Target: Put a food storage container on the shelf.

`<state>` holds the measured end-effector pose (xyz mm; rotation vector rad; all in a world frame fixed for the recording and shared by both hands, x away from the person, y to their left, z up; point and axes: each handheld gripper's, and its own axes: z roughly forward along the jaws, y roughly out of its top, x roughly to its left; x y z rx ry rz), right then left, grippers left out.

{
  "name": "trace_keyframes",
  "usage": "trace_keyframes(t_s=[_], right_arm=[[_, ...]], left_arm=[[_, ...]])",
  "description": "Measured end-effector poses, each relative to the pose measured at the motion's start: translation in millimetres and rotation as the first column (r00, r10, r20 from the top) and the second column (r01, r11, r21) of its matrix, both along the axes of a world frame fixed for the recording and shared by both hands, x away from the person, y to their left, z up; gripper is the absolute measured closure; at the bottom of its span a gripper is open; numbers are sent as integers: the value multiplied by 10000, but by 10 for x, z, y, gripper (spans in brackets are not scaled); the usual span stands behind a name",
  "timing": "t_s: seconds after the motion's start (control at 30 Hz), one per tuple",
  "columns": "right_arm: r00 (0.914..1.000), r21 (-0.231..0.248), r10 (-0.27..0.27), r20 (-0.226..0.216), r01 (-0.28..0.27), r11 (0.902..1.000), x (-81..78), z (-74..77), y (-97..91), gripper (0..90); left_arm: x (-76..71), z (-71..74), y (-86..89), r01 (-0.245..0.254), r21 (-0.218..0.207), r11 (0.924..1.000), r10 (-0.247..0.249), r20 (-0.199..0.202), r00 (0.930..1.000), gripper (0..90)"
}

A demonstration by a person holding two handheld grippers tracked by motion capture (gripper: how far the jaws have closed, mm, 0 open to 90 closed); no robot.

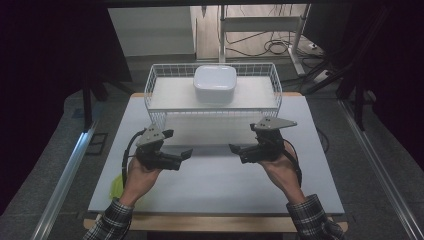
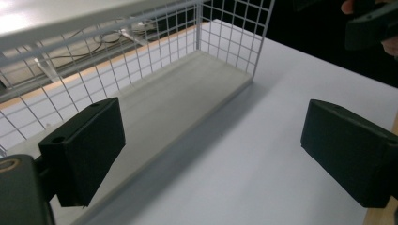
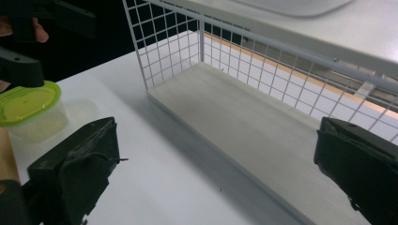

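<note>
High view: the left gripper (image 1: 181, 144) and right gripper (image 1: 243, 142), both with jaws apart and empty, hover over the white table (image 1: 215, 185) just before the wire rack (image 1: 150, 85), on whose upper shelf rests a white lidded container (image 1: 215, 83), well apart from both. Left gripper view: its jaws face the rack's bare lower board (image 2: 187, 98). Right gripper view: a green-lidded tub (image 3: 29, 110) stands on the table near the other hand; it looks light, thin-walled and smooth, best pinched across its side walls below the lid rim.
</note>
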<state>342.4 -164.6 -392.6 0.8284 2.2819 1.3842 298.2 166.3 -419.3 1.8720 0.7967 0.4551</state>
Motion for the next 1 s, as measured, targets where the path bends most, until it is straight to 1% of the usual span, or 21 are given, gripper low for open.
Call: trace_keyframes(t_s=[0.03, 0.07, 0.1, 0.2, 0.23, 0.27, 0.3, 0.37, 0.4, 0.43, 0.47, 0.5, 0.53, 0.67, 0.7, 0.73, 0.77, 0.8, 0.87, 0.93, 1.0], right_arm=[[10000, 0, 0, 0, 0, 10000, 0, 0, 0, 0], [10000, 25, -16, -16, 16, 10000, -18, -20, -12, 0], [10000, 61, -4, -53, 4, 10000, -52, -67, -41, 0], [9997, -57, 167, -180, -168, 9998, -91, -138, -78, 0], [9997, -57, 167, -180, -168, 9998, -91, -138, -78, 0], [9998, -124, 160, -154, -161, 9998, -104, -157, -93, 0], [9996, -78, 196, -187, -198, 9998, -128, -200, -126, 0], [9995, -46, 195, -266, -196, 9998, -147, -235, -151, 2], [9995, -46, 195, -266, -196, 9998, -147, -235, -151, 2], [9993, 3, 160, -351, -160, 9999, -177, -282, -183, 6], [9993, 3, 160, -351, -160, 9999, -177, -282, -183, 6], [9991, 40, 113, -407, -111, 9999, -205, -322, -209, 7], [9991, 40, 113, -407, -111, 9999, -205, -322, -209, 7], [9988, -6, 42, -478, -42, 10000, -276, -400, -244, 11], [9986, -43, 17, -532, -20, 10000, -315, -442, -249, 12], [9986, -43, 17, -532, -20, 10000, -315, -442, -249, 12], [9984, -115, 1, -570, -8, 9999, -353, -481, -250, 13], [9984, -115, 1, -570, -8, 9999, -353, -481, -250, 13], [9984, -140, 6, -570, -14, 9999, -403, -530, -259, 15], [9984, -146, 5, -573, -14, 9999, -421, -546, -264, 16], [9984, -163, -25, -558, 16, 9999, -470, -599, -287, 17]], left_arm=[[0, 0, 0, 0, 0, 10000, 0, 0, 10000, 60], [-26, -34, 2, -7, -38, 10000, 8, 39, 10000, 60], [-57, -76, 23, 13, 122, 9999, -13, 51, 10000, 59], [-112, -147, 50, -42, 276, 9996, 45, -96, 9999, 61], [-112, -147, 50, -42, 276, 9996, 45, -96, 9999, 63], [-140, -178, 64, -66, 241, 9997, 70, -170, 9998, 63], [-162, -201, 75, -72, 234, 9997, 77, -233, 9997, 66], [-222, -267, 94, -93, 258, 9996, 103, -395, 9992, 69], [-222, -267, 94, -93, 258, 9996, 103, -395, 9992, 69], [-263, -319, 100, -119, 350, 9993, 133, -420, 9990, 69], [-263, -319, 100, -119, 350, 9993, 133, -420, 9990, 70], [-300, -378, 97, -164, 398, 9991, 180, -408, 9990, 70], [-300, -378, 97, -164, 398, 9991, 180, -408, 9990, 69], [-364, -478, 81, -191, 346, 9992, 207, -467, 9987, 68], [-393, -502, 74, -199, 323, 9993, 212, -411, 9989, 66], [-393, -502, 74, -199, 323, 9993, 212, -411, 9989, 65], [-430, -529, 63, -202, 281, 9994, 212, -351, 9992, 64], [-430, -529, 63, -202, 281, 9994, 212, -351, 9992, 64], [-463, -559, 55, -201, 276, 9994, 209, -305, 9993, 62], [-495, -605, 44, -167, 312, 9994, 177, -303, 9994, 60], [-524, -675, 29, -120, 427, 9990, 136, -364, 9992, 51]])
